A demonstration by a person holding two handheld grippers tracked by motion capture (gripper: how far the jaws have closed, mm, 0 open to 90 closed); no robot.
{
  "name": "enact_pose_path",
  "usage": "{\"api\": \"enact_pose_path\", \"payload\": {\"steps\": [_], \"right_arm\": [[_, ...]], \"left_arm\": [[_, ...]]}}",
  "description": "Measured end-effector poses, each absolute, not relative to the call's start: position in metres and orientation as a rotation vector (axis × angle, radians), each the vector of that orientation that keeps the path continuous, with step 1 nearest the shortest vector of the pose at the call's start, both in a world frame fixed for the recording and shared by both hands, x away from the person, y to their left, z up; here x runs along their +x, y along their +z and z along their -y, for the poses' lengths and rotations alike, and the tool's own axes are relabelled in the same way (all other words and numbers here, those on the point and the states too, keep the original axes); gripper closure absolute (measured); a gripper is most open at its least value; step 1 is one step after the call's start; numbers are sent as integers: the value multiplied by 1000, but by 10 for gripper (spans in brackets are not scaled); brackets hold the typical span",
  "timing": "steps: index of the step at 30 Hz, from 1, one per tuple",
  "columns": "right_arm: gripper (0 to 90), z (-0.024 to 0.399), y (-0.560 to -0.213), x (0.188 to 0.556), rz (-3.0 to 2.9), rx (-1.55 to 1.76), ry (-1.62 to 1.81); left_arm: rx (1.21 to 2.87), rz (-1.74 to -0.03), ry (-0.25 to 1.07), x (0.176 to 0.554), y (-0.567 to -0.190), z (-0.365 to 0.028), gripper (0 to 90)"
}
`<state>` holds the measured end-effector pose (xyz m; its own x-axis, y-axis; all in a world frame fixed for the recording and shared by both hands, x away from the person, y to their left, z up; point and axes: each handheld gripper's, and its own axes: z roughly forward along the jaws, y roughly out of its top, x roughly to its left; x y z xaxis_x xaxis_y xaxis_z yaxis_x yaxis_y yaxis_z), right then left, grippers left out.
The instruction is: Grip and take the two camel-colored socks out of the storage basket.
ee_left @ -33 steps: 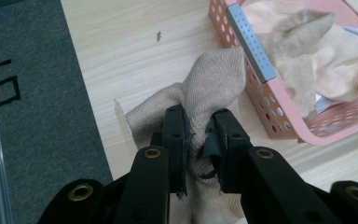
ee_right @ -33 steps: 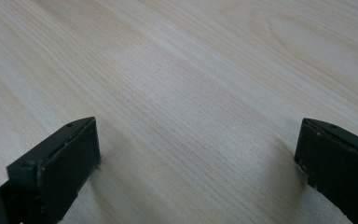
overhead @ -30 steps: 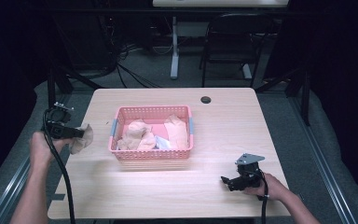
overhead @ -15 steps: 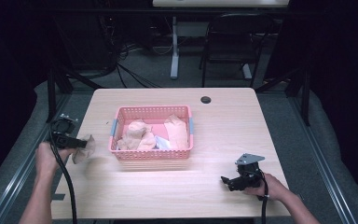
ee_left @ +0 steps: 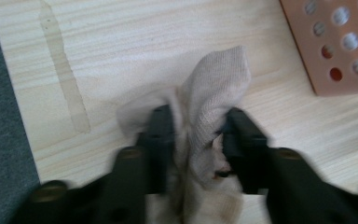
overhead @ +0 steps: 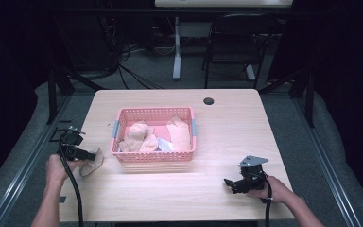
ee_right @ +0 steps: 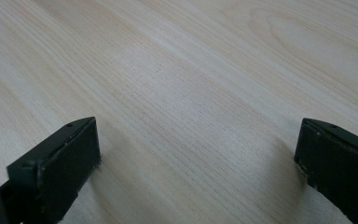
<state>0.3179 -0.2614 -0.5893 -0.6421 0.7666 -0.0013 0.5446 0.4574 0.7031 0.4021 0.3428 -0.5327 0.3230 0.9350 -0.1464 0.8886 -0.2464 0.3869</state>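
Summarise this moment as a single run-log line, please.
left gripper: jaws just opening, beige sock between them on table | right gripper: open, empty | pink basket: holds more socks

A pink basket (overhead: 154,156) stands mid-surface, its walls the one raised obstacle on the surface (overhead: 236,123). Left of it, a beige cloth (overhead: 92,163) lies in the narrow strip between the basket wall and the surface's left edge, with the left gripper (overhead: 93,154) on it. Bare wood runs wide to the right and along the near edge, where the right gripper (overhead: 229,182) rests. A small dark grommet (overhead: 209,100) lies flush near the far edge.
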Motion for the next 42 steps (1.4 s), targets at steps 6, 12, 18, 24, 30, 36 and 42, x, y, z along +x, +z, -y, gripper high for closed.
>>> {"api": "enact_pose_path", "payload": {"steps": [6, 12, 18, 24, 30, 36, 42], "right_arm": [[0, 261, -589, 318, -2394, 1118, 981], [0, 261, -589, 318, -2393, 1116, 982], [0, 261, -589, 318, -2393, 1117, 983], [0, 261, -589, 318, -2394, 1118, 981], [0, 262, -589, 318, -2396, 1116, 981], [0, 262, -589, 318, -2396, 1113, 983], [0, 262, -589, 318, -2396, 1109, 991]], "left_arm": [[2092, -1618, 284, 403, -486, -344, 214], [2095, -1548, 373, 409, -447, -330, 41], [2112, -1364, 381, 425, -421, -288, 0], [2203, -1272, 383, 445, -426, -247, 0], [2288, -1220, 327, 465, -445, -217, 60], [2344, -1217, 328, 477, -461, -194, 90], [2367, -1235, 314, 482, -476, -181, 195]]}}
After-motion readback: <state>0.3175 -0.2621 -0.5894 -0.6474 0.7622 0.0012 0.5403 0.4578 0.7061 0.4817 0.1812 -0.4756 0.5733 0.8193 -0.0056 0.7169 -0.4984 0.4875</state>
